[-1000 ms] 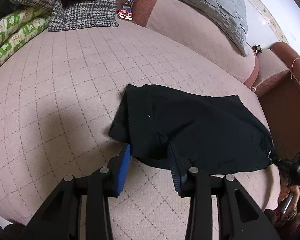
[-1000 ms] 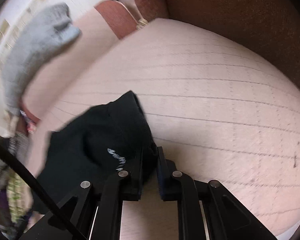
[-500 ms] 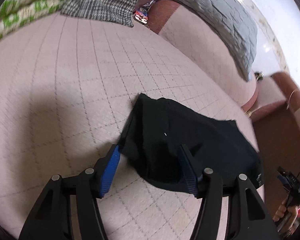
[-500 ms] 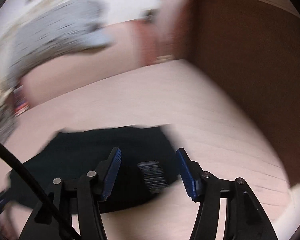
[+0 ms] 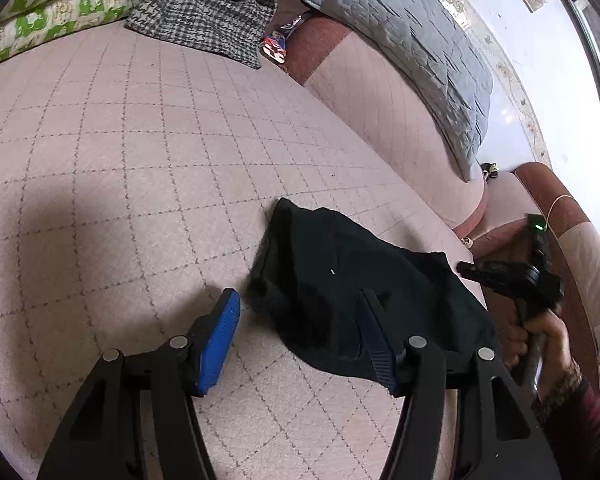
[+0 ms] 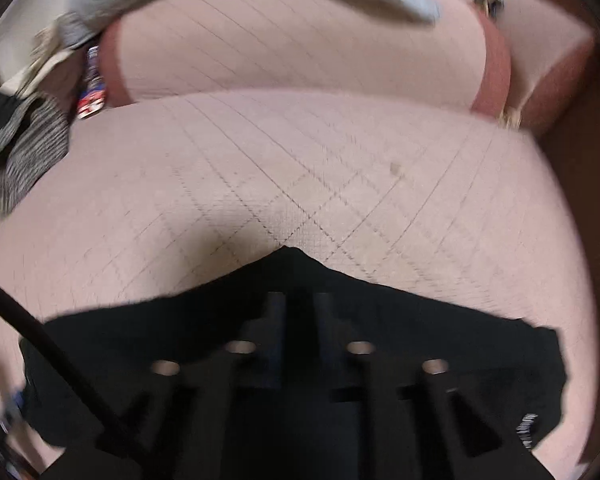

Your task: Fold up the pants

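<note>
Open pink quilted mattress (image 5: 140,152) left of black pants (image 5: 340,280), houndstooth garment (image 5: 204,20) crowding far edge

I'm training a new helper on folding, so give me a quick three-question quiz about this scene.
1. True or false: the black pants lie on the pink quilted surface.
2. What colour are the pads on the left gripper fingers: A red, B blue, C yellow?
3. Fill in: the houndstooth garment lies beside ____-patterned bedding.
Key: 1 true; 2 B; 3 green.
</note>
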Demonstrator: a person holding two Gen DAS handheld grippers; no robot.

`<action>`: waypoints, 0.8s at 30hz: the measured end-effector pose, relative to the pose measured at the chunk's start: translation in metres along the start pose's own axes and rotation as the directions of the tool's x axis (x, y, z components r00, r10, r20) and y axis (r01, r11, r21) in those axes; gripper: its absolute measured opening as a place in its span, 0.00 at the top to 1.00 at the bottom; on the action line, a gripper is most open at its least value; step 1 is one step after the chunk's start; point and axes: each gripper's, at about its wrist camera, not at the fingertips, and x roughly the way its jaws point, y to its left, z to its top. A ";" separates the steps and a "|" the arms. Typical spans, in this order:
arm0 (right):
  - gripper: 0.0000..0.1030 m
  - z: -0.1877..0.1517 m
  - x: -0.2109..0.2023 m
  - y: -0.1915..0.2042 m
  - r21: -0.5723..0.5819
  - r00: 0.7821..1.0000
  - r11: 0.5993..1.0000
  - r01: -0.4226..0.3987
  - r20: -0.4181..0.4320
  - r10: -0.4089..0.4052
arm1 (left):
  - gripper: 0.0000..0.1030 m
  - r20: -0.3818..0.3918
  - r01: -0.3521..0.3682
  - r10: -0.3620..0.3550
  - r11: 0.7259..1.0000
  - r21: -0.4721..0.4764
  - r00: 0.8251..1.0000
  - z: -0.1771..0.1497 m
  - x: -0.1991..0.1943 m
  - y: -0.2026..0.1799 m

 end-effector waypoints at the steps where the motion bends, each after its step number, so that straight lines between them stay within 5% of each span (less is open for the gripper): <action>1: 0.88 0.004 0.011 -0.003 0.019 1.000 1.000 -0.012 -0.023 0.013 | 0.42 -0.004 0.006 -0.006 1.000 0.002 1.000 0.001 0.002 -0.001; 4: 0.88 0.009 0.047 0.003 0.016 0.995 0.999 0.032 -0.096 -0.030 | 0.42 -0.020 0.018 -0.018 1.000 0.005 1.000 0.003 0.010 -0.004; 12: 0.87 0.049 0.049 0.006 0.015 0.989 0.990 0.139 -0.044 -0.138 | 0.42 -0.002 0.026 -0.026 1.000 -0.002 1.000 0.004 0.007 -0.004; 15: 0.84 0.041 0.015 0.029 -0.002 0.999 0.999 0.034 0.003 -0.034 | 0.42 0.018 0.020 -0.019 0.999 -0.040 1.000 0.005 0.002 0.004; 19: 0.43 0.012 -0.015 0.093 -0.108 0.980 0.978 -0.178 -0.111 0.166 | 0.42 0.030 -0.002 0.006 0.994 -0.109 1.000 0.004 -0.004 0.018; 24: 0.40 -0.030 -0.030 0.184 -0.200 0.921 0.911 -0.361 -0.228 0.315 | 0.42 0.070 -0.030 0.043 0.984 -0.175 0.997 0.002 -0.022 0.034</action>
